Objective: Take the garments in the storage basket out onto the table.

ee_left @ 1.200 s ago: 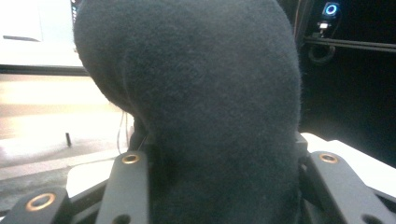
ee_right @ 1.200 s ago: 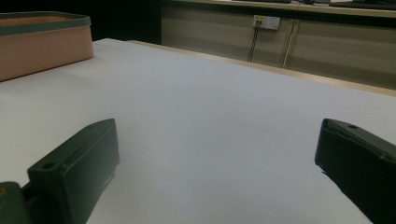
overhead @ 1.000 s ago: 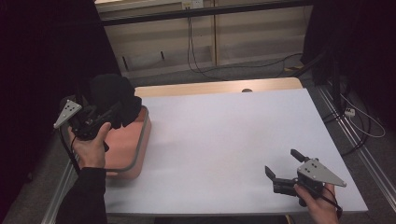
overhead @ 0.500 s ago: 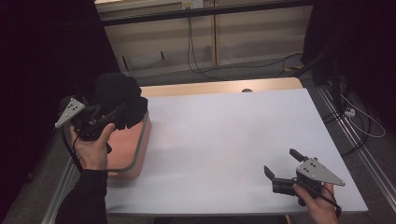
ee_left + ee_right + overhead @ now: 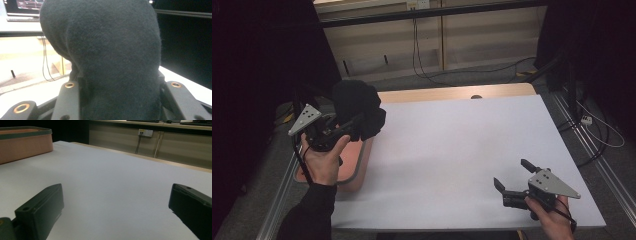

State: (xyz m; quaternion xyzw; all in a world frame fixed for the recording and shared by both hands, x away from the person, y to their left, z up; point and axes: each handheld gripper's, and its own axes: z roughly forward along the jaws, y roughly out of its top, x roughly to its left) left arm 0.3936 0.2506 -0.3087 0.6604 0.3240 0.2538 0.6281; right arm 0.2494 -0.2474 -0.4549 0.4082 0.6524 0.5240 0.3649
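Note:
A bunched black cloth [image 5: 358, 109] hangs in the air over the left edge of the white table [image 5: 452, 150], above a tan tray [image 5: 354, 170]. My left gripper [image 5: 354, 122] is shut on the black cloth, which blocks most of the left gripper view [image 5: 105, 57] between the jaws. My right gripper [image 5: 513, 176] rests low near the table's front right corner, open, with nothing between its jaws [image 5: 112, 202]. The tan tray [image 5: 23, 142] appears far off in the right gripper view.
Beyond the table's far edge runs a wooden strip [image 5: 452, 93] with a dark hole, then a floor with cables [image 5: 427, 65]. Metal rails [image 5: 592, 145] flank the table on both sides. The white surface spreads wide between the two grippers.
My left gripper has lifted the black cloth up and to the right, off the tray toward the table. The right gripper has barely moved.

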